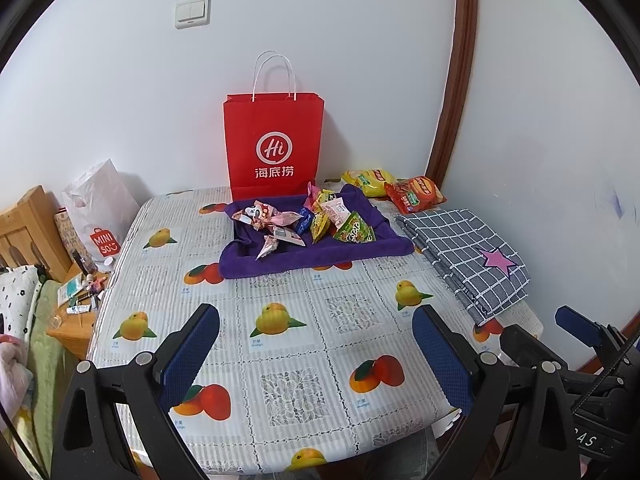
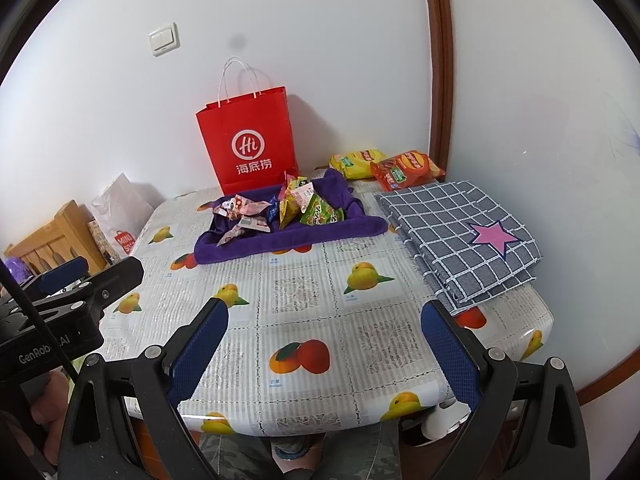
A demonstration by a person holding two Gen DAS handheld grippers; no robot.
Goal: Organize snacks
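Several small snack packets lie in a heap on a purple towel at the far middle of the table. A yellow chip bag and a red chip bag lie behind it to the right. A red paper bag stands upright against the wall. My left gripper and right gripper are both open and empty, above the near part of the table, far from the snacks.
A folded grey checked cloth with a pink star lies at the table's right side. The table has a fruit-print cover. A white plastic bag and a wooden nightstand with clutter stand to the left.
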